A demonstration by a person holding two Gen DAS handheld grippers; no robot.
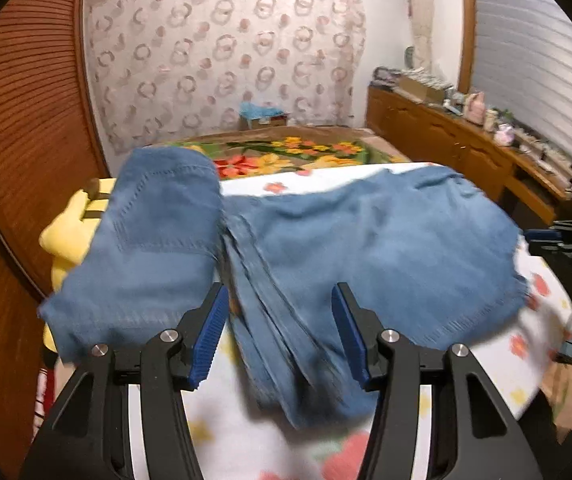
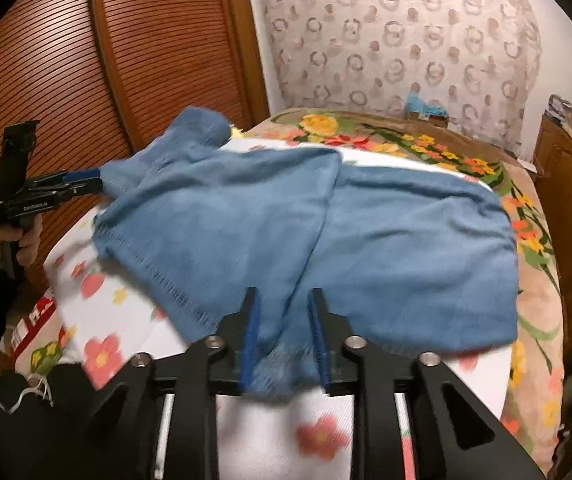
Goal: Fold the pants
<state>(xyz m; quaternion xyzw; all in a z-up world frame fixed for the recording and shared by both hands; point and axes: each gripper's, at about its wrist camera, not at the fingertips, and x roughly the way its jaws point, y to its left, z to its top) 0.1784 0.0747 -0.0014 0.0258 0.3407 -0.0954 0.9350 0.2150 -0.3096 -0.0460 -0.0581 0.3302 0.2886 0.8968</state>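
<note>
Pants (image 2: pixel 270 216) lie on the sheet (image 2: pixel 126 312); dresser (image 1: pixel 446 140) right.

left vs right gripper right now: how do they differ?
Gap: the left gripper has its fingers wide apart; the right gripper has them much closer.
Cloth: a folded strip of the blue pants lies loose in the left gripper's gap; denim bunches across the right gripper's gap, but I cannot tell if it is clamped.
Shared: black fingers with blue ribbed pads, both at the pants' near edge over the floral sheet.
</note>
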